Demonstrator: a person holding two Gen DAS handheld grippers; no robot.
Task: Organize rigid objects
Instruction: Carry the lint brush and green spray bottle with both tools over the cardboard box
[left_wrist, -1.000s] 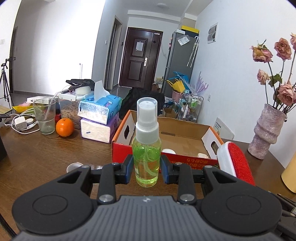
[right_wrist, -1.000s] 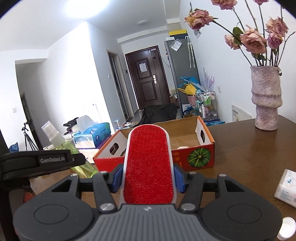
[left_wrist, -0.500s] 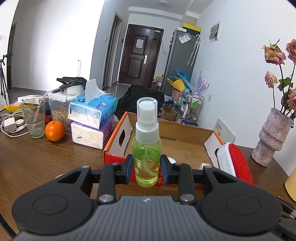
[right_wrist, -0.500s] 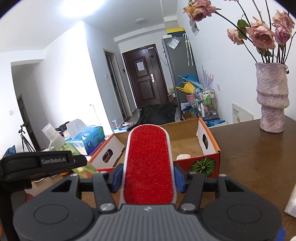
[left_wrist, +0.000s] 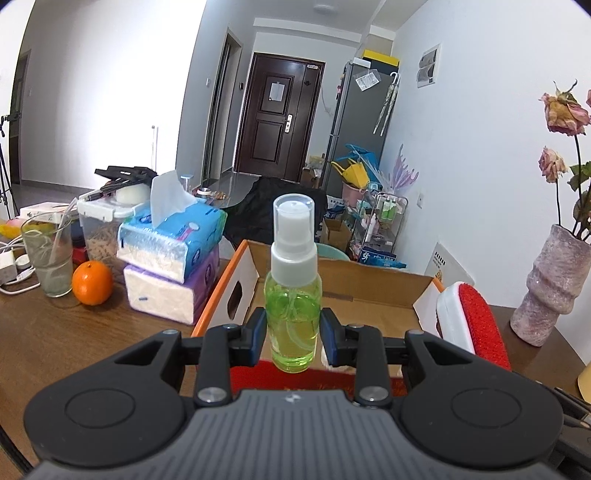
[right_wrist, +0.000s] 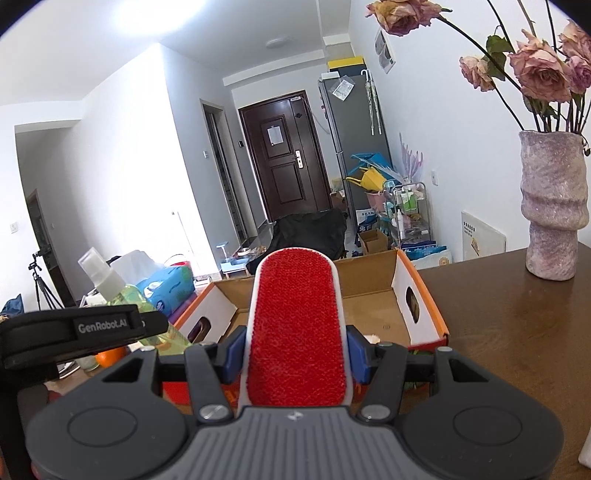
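The spray bottle (left_wrist: 293, 314) is clear green with a white pump and clear cap. The lint brush (right_wrist: 297, 332) has a red pile face in a white frame. The cardboard box (right_wrist: 424, 295) is brown inside, its rim orange and its outside red. The orange (left_wrist: 92, 282) sits on a dark brown wood-grain tabletop (right_wrist: 517, 332). The vase (right_wrist: 552, 206) is mottled pinkish-grey.

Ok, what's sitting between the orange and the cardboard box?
In the left wrist view, two stacked tissue packs lie between the orange and the cardboard box, the blue pack on top, on the wooden table.
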